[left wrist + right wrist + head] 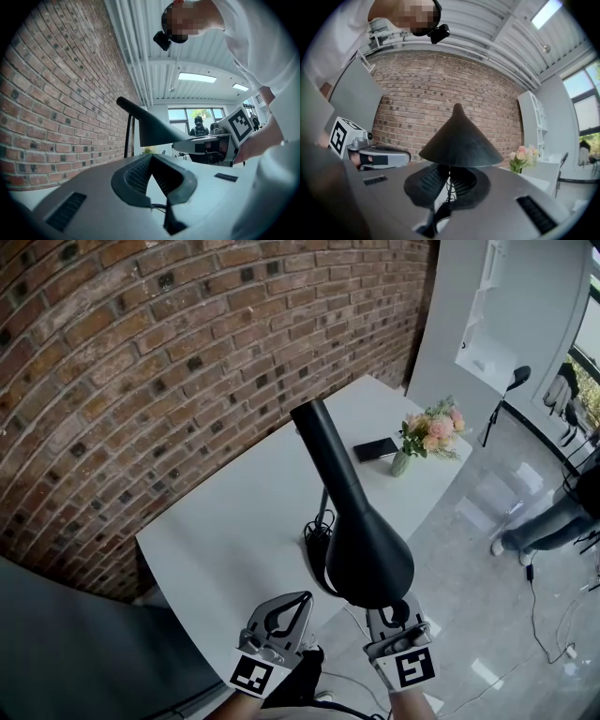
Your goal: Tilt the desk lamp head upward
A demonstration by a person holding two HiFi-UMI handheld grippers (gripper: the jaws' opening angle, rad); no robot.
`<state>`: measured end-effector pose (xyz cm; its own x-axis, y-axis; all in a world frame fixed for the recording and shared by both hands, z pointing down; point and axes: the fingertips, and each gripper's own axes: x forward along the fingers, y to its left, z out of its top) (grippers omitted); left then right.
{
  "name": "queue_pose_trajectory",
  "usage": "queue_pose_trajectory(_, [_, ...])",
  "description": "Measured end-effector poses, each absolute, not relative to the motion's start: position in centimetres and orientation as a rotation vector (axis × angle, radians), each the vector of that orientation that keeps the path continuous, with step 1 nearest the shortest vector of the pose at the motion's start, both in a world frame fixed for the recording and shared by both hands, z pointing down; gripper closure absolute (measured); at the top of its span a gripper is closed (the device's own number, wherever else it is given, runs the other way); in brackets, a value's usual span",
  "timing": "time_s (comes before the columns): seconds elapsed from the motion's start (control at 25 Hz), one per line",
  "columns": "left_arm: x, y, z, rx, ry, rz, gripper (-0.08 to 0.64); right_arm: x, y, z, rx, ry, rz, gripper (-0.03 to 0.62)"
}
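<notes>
The desk lamp head [361,540] is hanging over the near end of the white surface [225,521], its long axis running from the narrow neck, up and away toward the brick wall [141,352], down to the wide rim that is facing the person. The right gripper [394,617] is sitting directly under the near edge of that rim, and in the right gripper view the black cone is filling the space just above and ahead of its jaws. Those jaws are standing apart and are clamping nothing, with only a thin cable [448,185] showing through the gap beyond them. The left gripper [284,617] is hovering off to the left of the rim, clear of it. Its jaws are likewise spread and empty, with the lamp lying up and to its right. So the right gripper is looking like the nearer one, and raising the head probably means pushing or lifting that wide rim upward from below while the neck end is pivoting. Whether the jaws are already touching the rim is not clear.
</notes>
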<state>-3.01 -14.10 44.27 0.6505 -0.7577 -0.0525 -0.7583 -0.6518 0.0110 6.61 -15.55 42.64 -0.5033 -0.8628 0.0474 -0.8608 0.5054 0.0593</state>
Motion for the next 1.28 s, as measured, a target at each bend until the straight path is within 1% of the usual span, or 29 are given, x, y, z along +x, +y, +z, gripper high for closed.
queue_pose_trajectory(1.0, [-2.2, -12.7, 43.5, -2.845, 1.307, 0.108, 0.554, 7.1, -14.1, 39.8, 1.529, -2.694, -0.105, 0.580])
queue_pose_trajectory(1.16, [-1.9, -12.7, 43.3, -2.846, 1.298, 0.111, 0.552, 7.2, -13.9, 38.7, 1.526, -2.704, -0.157, 0.580])
queue_pose_trajectory(1.28, [-1.7, -12.7, 43.0, -2.844, 1.288, 0.122, 0.552, 7.3, -13.6, 38.7, 1.528, -2.696, -0.126, 0.580])
